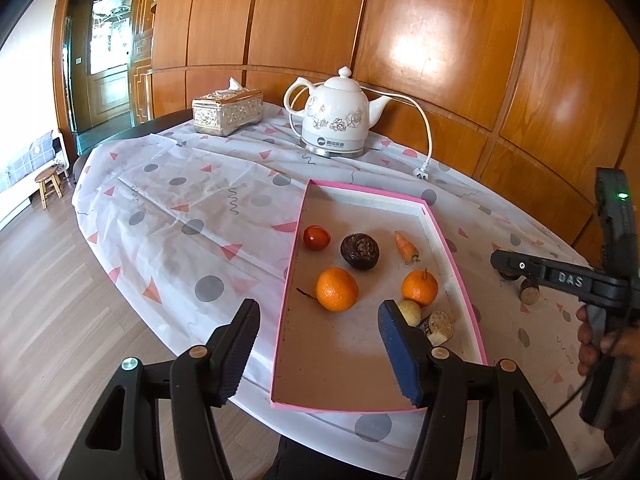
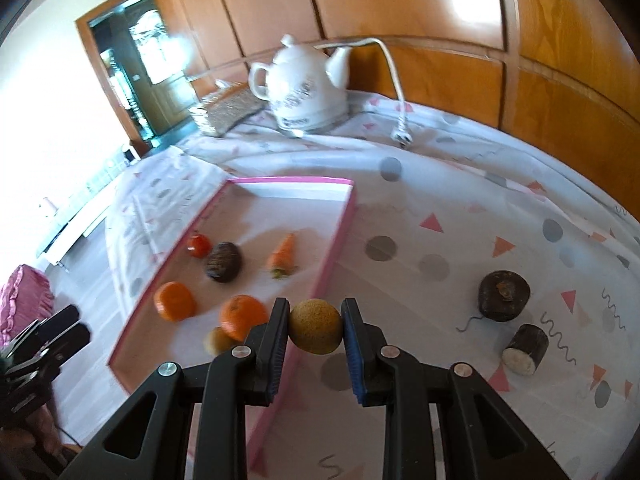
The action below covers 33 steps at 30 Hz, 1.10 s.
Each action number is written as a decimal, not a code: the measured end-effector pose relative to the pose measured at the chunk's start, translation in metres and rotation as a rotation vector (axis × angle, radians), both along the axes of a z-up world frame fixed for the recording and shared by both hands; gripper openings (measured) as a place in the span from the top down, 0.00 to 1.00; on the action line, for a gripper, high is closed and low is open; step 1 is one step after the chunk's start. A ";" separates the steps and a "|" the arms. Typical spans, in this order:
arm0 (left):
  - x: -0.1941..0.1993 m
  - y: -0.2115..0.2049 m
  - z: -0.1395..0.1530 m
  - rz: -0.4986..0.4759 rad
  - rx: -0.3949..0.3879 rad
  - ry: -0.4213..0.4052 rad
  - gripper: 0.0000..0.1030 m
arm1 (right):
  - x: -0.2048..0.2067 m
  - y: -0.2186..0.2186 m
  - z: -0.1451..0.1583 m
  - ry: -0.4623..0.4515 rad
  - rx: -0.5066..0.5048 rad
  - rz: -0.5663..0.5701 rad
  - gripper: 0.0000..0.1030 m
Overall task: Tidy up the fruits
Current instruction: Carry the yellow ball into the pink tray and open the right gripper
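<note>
My right gripper (image 2: 316, 330) is clamped on a small round tan-yellow fruit with a rough skin (image 2: 316, 327), both pads pressing its sides, and I hold it just above the near right edge of the shallow pink-rimmed cardboard tray (image 2: 338, 236). Ahead and to the left of those fingers, inside the tray, lie two oranges (image 2: 243, 316), a small pale yellowish fruit (image 2: 218, 340) partly hidden behind the left finger, a dark brown wrinkled round fruit (image 2: 223, 267), a little orange carrot (image 2: 283, 258) and a small red tomato (image 2: 199, 245). To the right of the gripper, out on the white tablecloth printed with grey dots and pink triangles (image 2: 460, 216), sit a dark brown stubby round piece (image 2: 504, 296) and a short brown cut log-like piece with a pale end (image 2: 525, 350), well apart from the tray. My left gripper (image 1: 318, 350) hangs with its jaws spread and nothing between them, over the tray's near left edge; its blue-padded right finger covers part of the pale fruit and a tan cut chunk (image 1: 440, 326) beside it. Far ahead stand a white floral ceramic electric kettle (image 1: 334, 118) with its loose white cord (image 1: 428, 136), and an ornate silver-gold tissue box (image 1: 227, 110), both against the wooden panel wall (image 1: 440, 40).
</note>
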State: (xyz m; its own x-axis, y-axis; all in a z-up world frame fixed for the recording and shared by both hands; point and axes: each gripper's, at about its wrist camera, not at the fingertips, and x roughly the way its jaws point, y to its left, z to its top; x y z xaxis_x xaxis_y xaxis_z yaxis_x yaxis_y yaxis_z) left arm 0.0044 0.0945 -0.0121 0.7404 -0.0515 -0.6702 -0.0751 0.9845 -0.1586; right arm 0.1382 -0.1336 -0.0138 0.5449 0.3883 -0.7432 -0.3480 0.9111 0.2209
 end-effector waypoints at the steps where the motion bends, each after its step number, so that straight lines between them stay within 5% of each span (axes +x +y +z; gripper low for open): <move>1: 0.000 0.001 0.000 0.005 -0.002 0.002 0.38 | -0.003 0.003 0.001 -0.002 0.004 0.009 0.75; 19: -0.001 0.025 -0.001 0.092 -0.029 0.009 0.29 | -0.023 0.109 -0.010 0.049 -0.044 0.232 0.74; 33: 0.003 0.017 0.000 0.077 -0.001 0.013 0.24 | -0.030 0.086 -0.003 0.027 -0.089 0.174 0.65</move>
State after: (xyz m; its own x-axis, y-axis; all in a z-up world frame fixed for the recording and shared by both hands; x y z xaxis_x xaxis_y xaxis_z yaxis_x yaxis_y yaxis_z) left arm 0.0074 0.1119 -0.0123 0.7333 0.0048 -0.6798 -0.1529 0.9755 -0.1580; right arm 0.1086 -0.0473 -0.0172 0.4546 0.4068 -0.7923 -0.4966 0.8543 0.1536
